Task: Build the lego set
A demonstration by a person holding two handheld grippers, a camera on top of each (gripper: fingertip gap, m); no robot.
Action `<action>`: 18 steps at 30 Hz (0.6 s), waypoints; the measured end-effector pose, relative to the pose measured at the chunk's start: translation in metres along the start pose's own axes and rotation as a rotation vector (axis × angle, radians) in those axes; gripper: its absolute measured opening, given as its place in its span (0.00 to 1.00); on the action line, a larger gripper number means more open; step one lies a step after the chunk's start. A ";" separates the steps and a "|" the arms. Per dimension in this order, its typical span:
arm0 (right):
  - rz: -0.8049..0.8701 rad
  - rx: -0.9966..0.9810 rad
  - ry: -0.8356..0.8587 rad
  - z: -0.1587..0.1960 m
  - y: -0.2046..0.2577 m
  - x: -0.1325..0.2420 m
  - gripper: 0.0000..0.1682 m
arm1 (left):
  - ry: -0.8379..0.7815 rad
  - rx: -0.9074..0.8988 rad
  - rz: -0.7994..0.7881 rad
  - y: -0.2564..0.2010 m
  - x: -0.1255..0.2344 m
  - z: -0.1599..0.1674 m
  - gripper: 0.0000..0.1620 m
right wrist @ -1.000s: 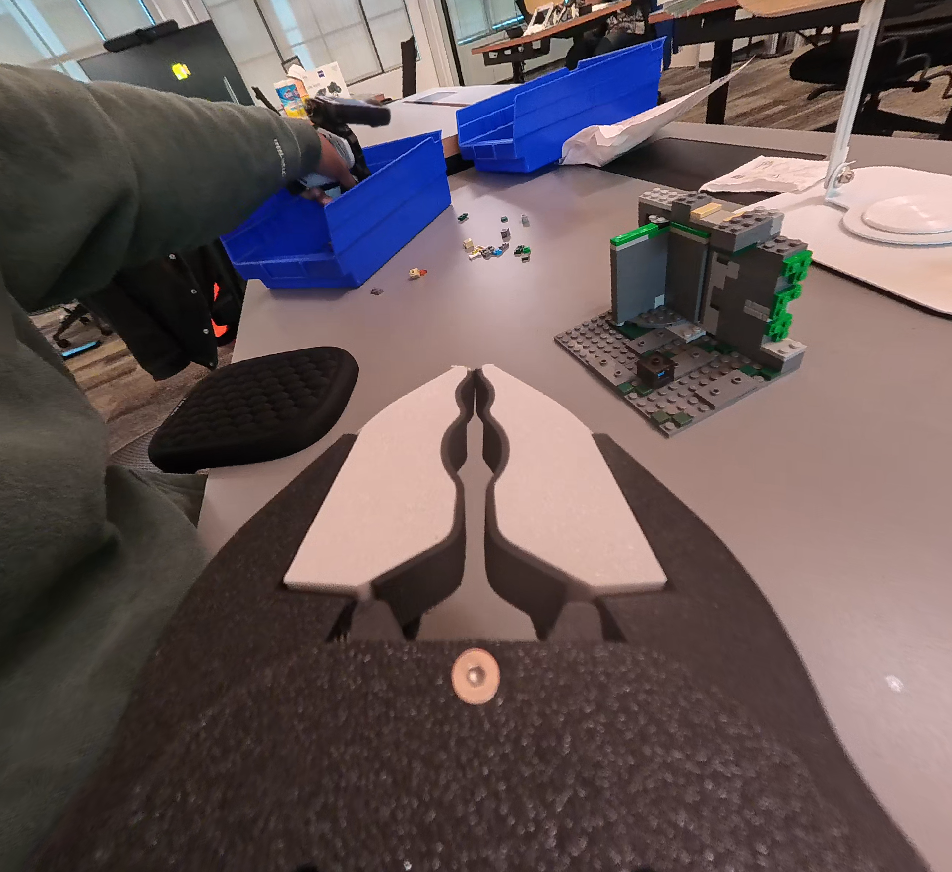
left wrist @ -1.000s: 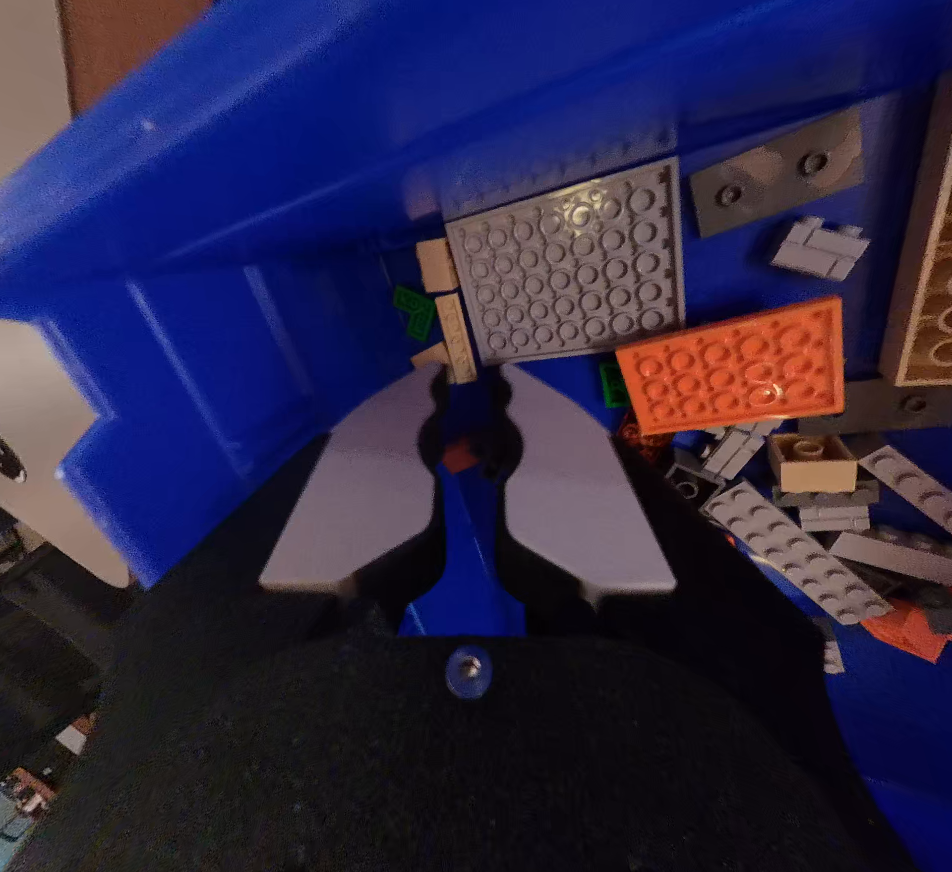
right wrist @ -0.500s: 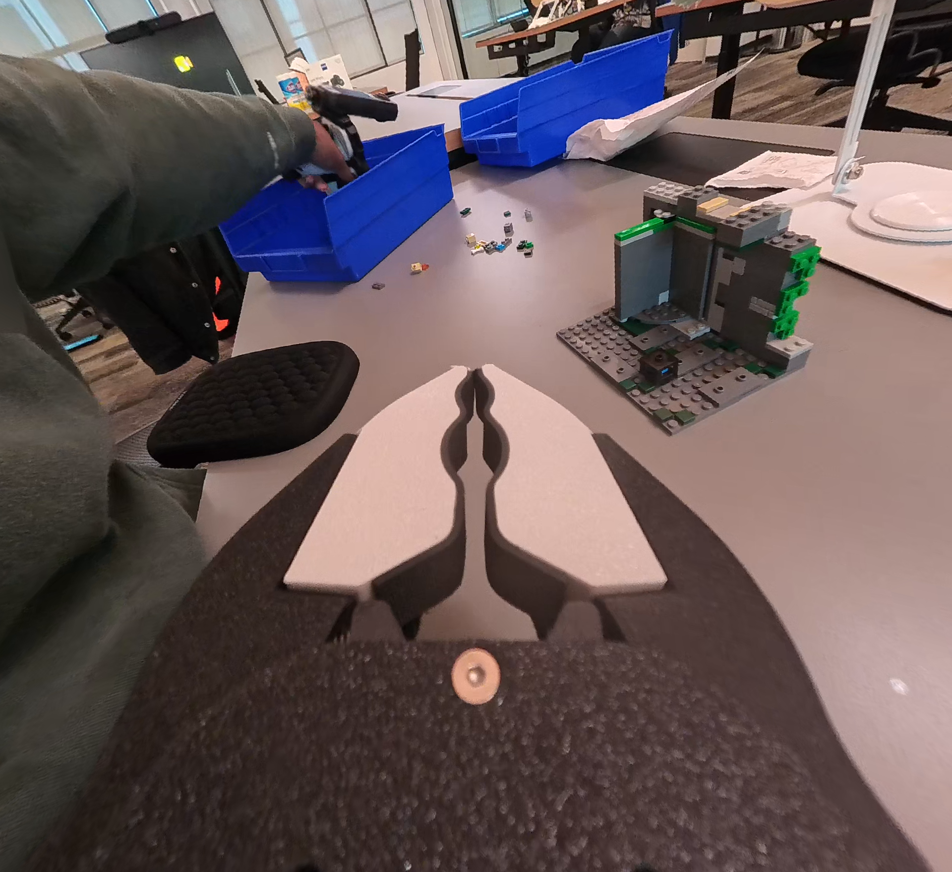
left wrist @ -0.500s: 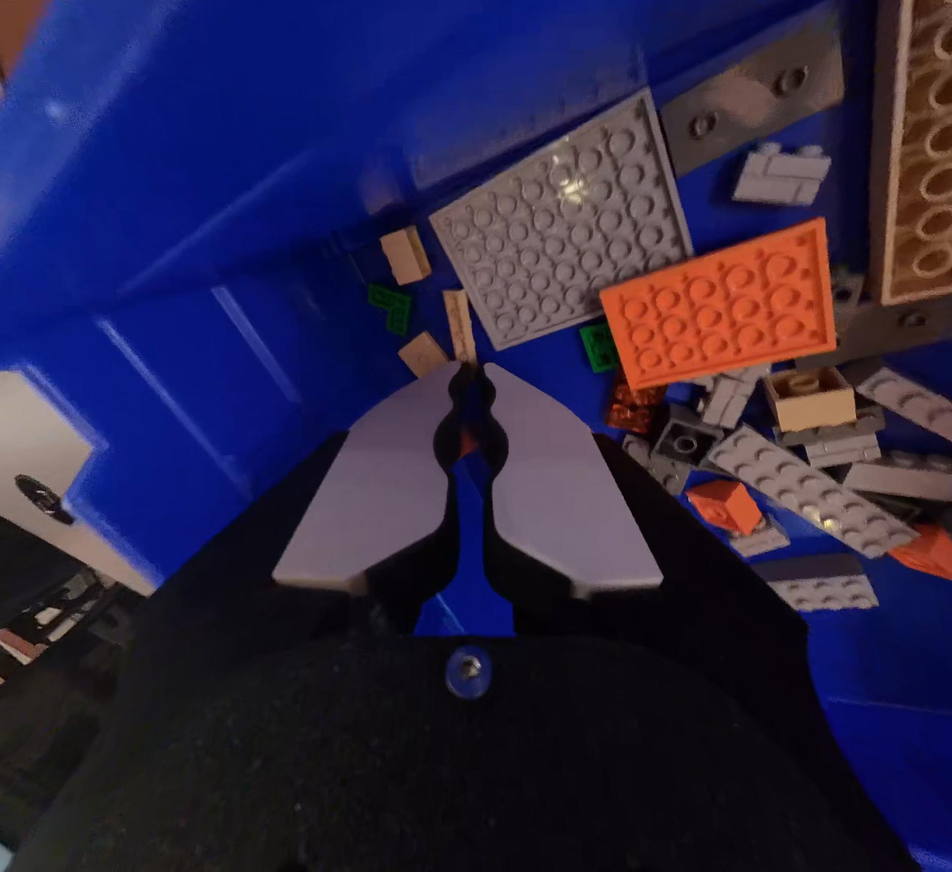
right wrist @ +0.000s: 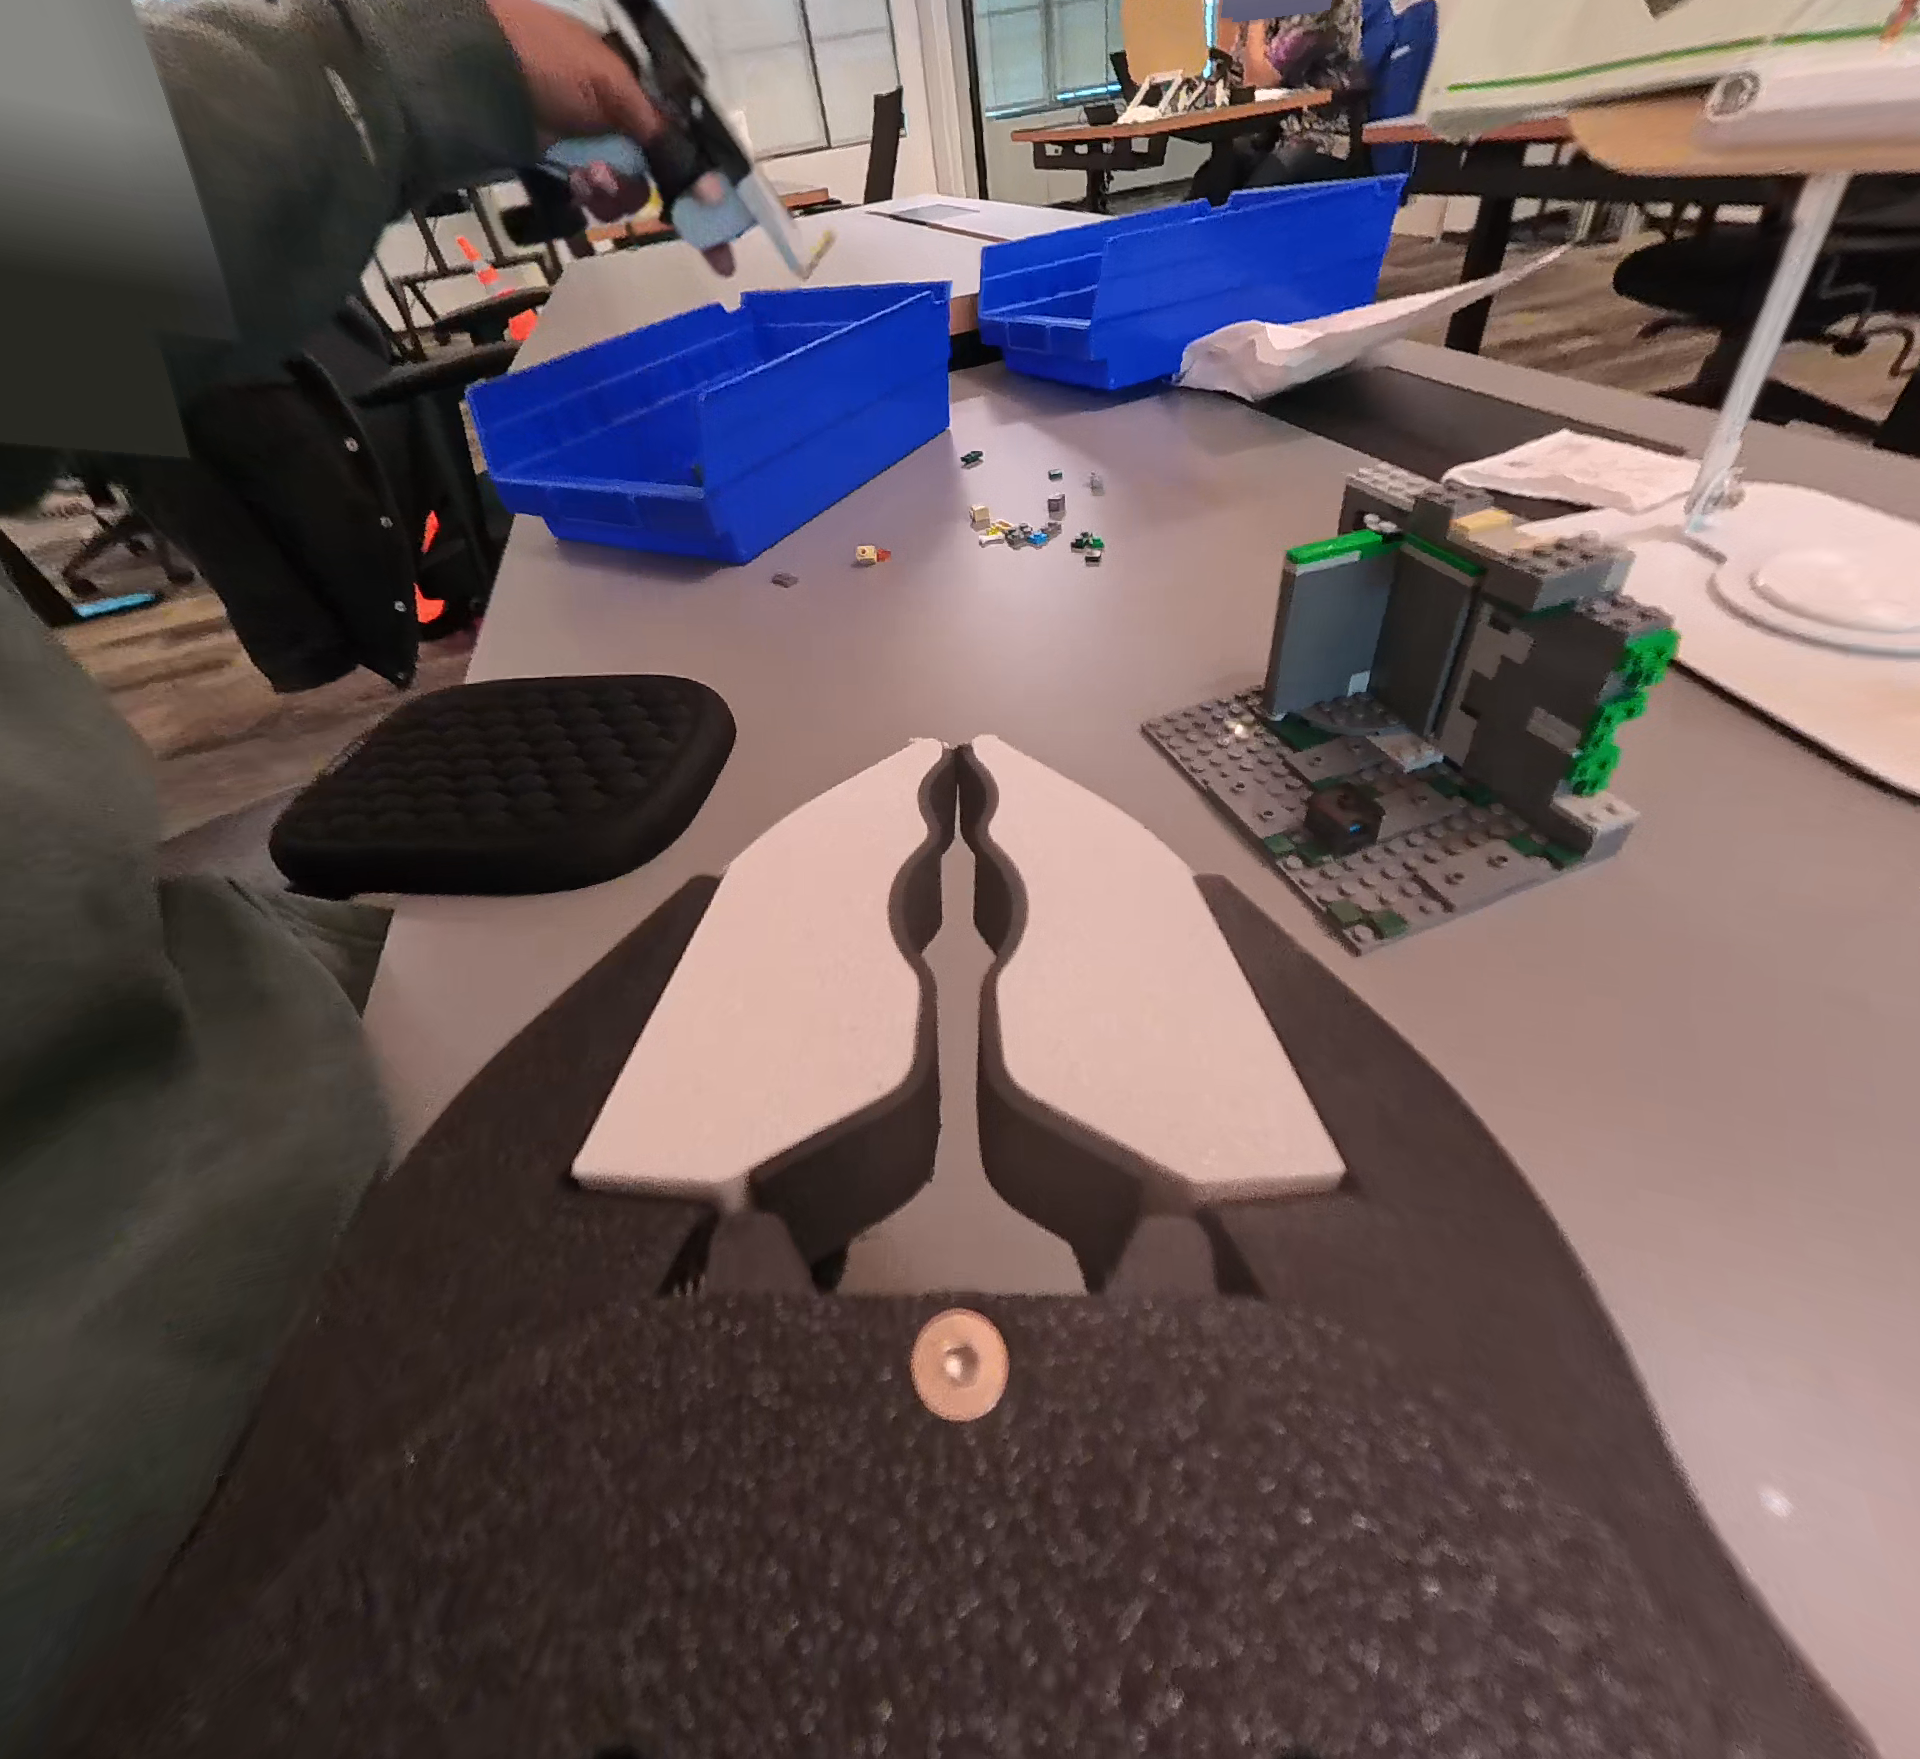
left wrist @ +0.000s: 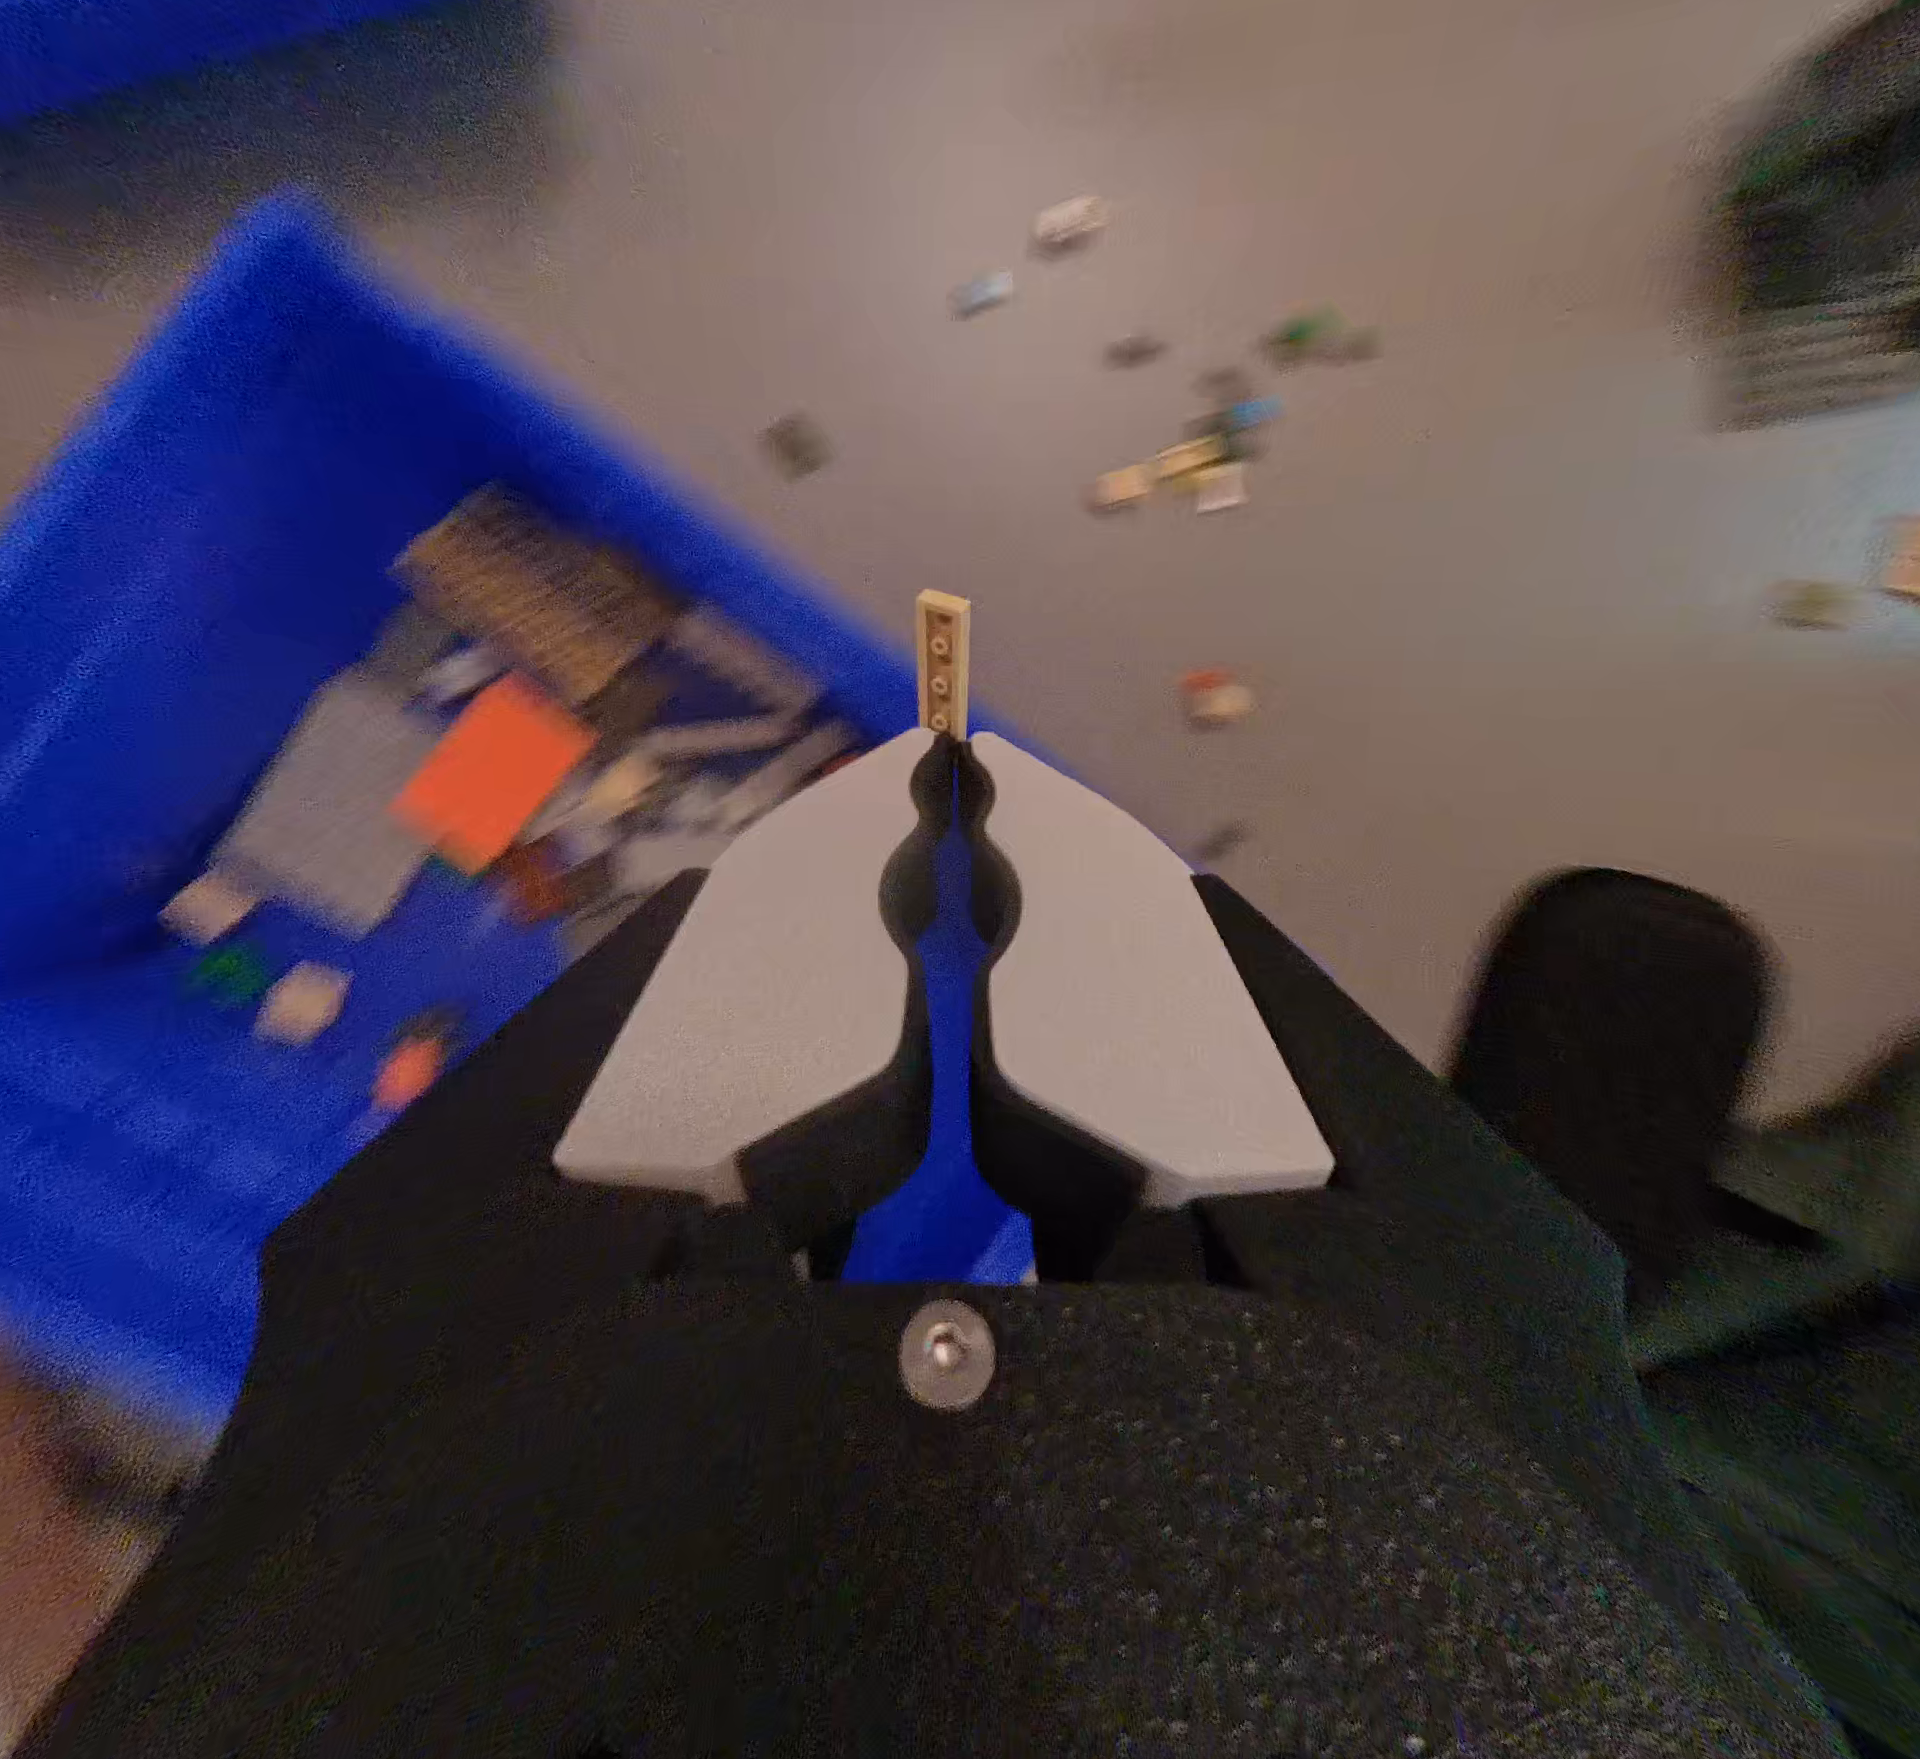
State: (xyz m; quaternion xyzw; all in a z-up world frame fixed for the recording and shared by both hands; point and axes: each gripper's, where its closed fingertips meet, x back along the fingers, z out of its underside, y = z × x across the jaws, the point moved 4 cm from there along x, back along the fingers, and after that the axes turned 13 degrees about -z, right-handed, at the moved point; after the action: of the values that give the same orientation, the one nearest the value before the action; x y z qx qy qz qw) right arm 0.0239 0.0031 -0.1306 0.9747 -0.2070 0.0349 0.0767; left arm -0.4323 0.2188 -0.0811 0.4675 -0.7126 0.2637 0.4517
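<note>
Above the blue bin (right wrist: 727, 421): left gripper (left wrist: 943, 741) pinching a thin tan plate (left wrist: 943, 660)
Over the table (right wrist: 1558, 1138): right gripper (right wrist: 956, 751), closed, empty
Right of it: grey lego build (right wrist: 1455, 701)

A grey counter (right wrist: 1039, 670) carries a bright blue bin (right wrist: 727, 421), the scene's landmark. Above the bin, the left hand-held gripper (left wrist: 943, 741), pale grey fingers on black foam, pinches a tan studded strip (left wrist: 942, 673). Inside the bin lie an orange plate (left wrist: 488, 774) and grey pieces. Right of the bin stands a grey model (right wrist: 1455, 701) trimmed in green on a dark grey studded base. Nearer than the bin sits a black pad (right wrist: 499, 774) with a dimpled pattern.
</note>
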 end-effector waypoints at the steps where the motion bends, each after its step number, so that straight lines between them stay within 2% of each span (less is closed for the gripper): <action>1: 0.004 0.032 0.015 0.000 0.001 -0.001 0.00 | -0.056 -0.024 0.100 -0.026 0.006 -0.007 0.01; 5: 0.003 0.111 0.053 -0.004 0.006 -0.009 0.00 | -0.263 -0.141 0.504 -0.133 0.029 -0.026 0.00; 8: 0.002 0.101 0.044 -0.016 0.012 -0.016 0.03 | -0.382 -0.223 0.720 -0.205 0.040 -0.029 0.00; 13: -0.018 0.002 -0.057 -0.044 0.022 -0.028 0.09 | -0.520 -0.338 0.962 -0.304 0.038 -0.017 0.00; 18: 0.013 -0.085 -0.131 -0.061 0.022 -0.035 0.14 | -0.604 -0.392 1.096 -0.367 0.025 -0.001 0.00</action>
State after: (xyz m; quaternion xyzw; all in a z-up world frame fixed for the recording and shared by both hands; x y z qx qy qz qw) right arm -0.0193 0.0075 -0.0714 0.9694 -0.2194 -0.0375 0.1038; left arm -0.1034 0.0536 -0.0759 -0.0009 -0.9780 0.1781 0.1088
